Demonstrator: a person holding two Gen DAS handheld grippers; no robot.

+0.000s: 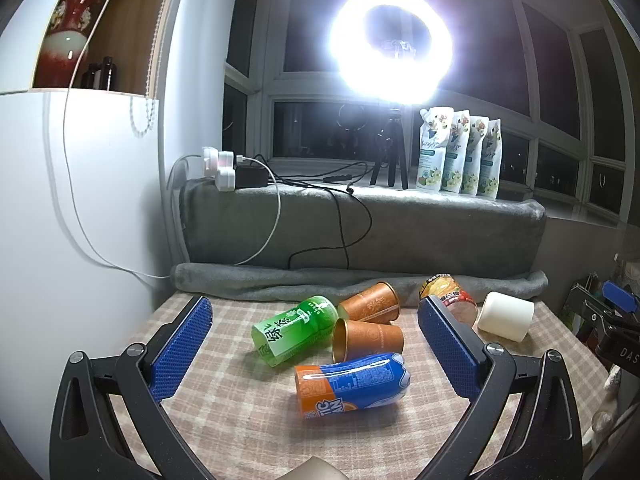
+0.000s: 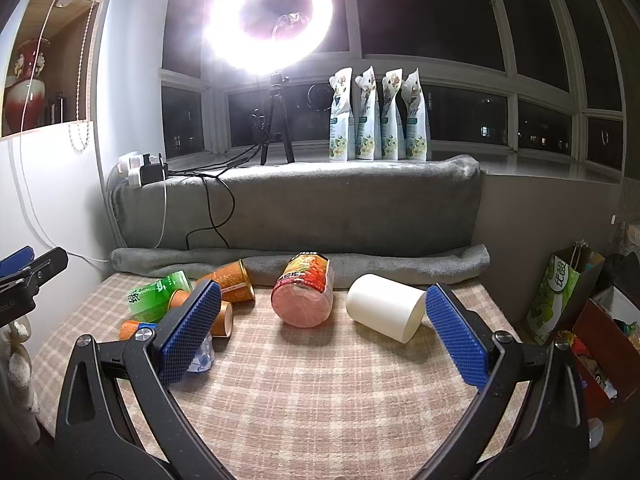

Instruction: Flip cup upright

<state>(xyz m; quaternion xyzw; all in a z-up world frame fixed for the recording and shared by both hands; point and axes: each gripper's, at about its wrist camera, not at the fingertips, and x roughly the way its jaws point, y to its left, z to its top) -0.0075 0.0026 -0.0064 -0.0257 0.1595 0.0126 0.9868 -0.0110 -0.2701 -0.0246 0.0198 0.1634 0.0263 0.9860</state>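
Several cups lie on their sides on the checked tablecloth (image 1: pixel 240 420). A blue-and-orange cup (image 1: pixel 352 384) lies nearest my left gripper (image 1: pixel 316 308), with a green cup (image 1: pixel 294 330) and two brown cups (image 1: pixel 368 338) (image 1: pixel 370 302) behind it. A red-pink cup (image 2: pixel 304 292) and a white cup (image 2: pixel 386 308) lie in front of my right gripper (image 2: pixel 324 296). Both grippers are open and empty, held above the cloth short of the cups. The white cup (image 1: pixel 506 316) also shows in the left wrist view.
A rolled grey blanket (image 2: pixel 300 266) lines the table's back edge below a grey-covered sill. On the sill stand a ring light on a tripod (image 2: pixel 276 120), a power strip with cables (image 2: pixel 140 170) and several pouches (image 2: pixel 378 116). Bags (image 2: pixel 560 292) stand right of the table.
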